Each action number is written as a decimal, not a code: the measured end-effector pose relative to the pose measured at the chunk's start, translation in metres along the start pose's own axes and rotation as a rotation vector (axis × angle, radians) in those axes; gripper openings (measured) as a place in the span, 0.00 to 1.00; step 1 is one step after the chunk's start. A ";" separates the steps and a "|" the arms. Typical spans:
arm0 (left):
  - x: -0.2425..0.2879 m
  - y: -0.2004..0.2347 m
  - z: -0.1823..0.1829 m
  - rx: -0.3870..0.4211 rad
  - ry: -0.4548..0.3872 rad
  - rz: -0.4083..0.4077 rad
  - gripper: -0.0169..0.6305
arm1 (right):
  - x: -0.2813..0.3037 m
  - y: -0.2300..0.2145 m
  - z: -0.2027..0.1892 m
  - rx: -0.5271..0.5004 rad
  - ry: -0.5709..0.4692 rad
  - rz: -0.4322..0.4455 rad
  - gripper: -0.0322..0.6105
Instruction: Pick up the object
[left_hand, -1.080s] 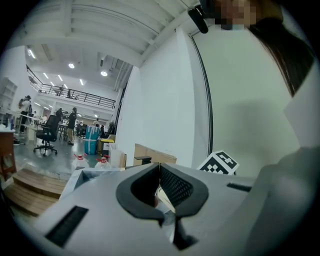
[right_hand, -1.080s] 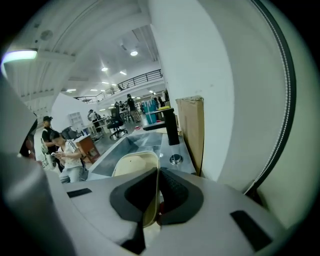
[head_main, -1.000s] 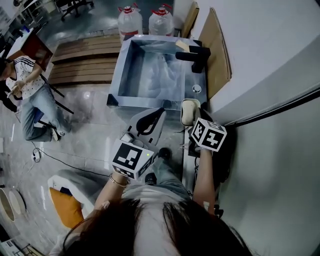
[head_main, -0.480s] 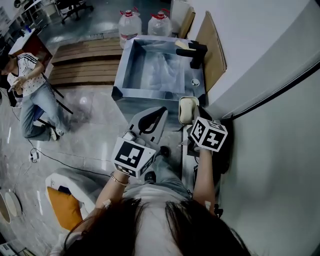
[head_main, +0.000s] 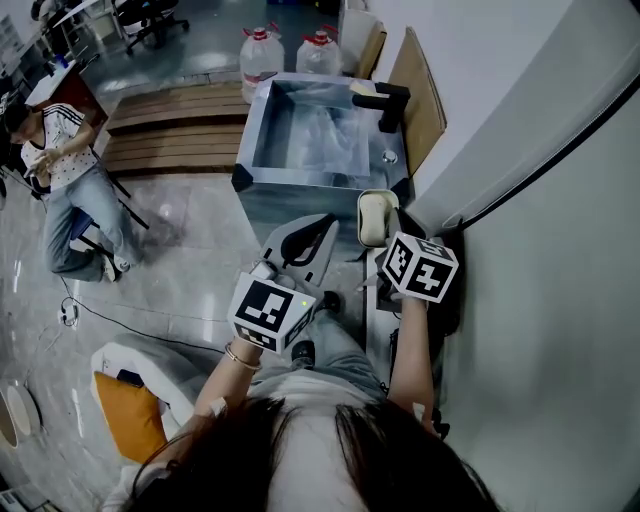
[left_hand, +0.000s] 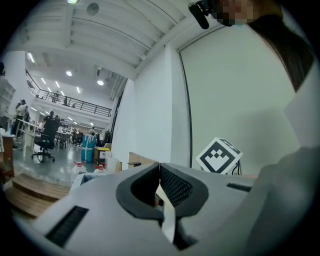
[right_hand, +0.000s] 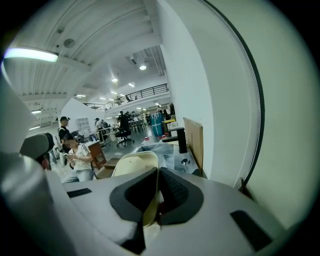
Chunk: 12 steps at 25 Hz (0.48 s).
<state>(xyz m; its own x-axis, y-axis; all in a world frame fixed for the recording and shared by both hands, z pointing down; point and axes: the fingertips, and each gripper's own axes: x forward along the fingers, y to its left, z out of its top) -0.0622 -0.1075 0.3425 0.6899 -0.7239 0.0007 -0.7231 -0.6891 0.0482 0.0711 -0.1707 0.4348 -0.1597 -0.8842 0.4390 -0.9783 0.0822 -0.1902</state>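
A cream dish with a rounded rim stands on edge in my right gripper, which is shut on it just in front of the metal basin. The right gripper view shows the same dish pinched between the dark pads of the gripper. My left gripper hangs lower left of it, beside the dish and apart from it. Its jaws are closed together, with only a thin pale strip between the pads; I cannot tell what the strip is.
A steel basin with clear plastic inside and a black tap lies ahead. Two water jugs, wooden boards and a cardboard sheet surround it. A white wall runs along the right. A person sits far left.
Both grippers have stayed almost in place and the dish is still held. The basin and floor have slid slightly up in the head view.
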 end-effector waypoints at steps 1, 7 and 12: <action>-0.003 -0.002 0.001 0.001 -0.002 -0.002 0.04 | -0.004 0.002 0.000 0.000 -0.004 0.002 0.10; -0.016 -0.008 0.003 0.017 -0.006 -0.005 0.04 | -0.027 0.016 0.002 0.002 -0.037 0.013 0.10; -0.019 -0.011 0.007 0.015 -0.005 -0.004 0.04 | -0.040 0.024 0.005 0.000 -0.052 0.030 0.10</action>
<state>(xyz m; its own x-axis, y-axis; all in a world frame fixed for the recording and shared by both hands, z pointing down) -0.0676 -0.0865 0.3350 0.6929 -0.7210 -0.0050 -0.7205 -0.6927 0.0334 0.0547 -0.1354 0.4079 -0.1822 -0.9039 0.3870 -0.9731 0.1095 -0.2026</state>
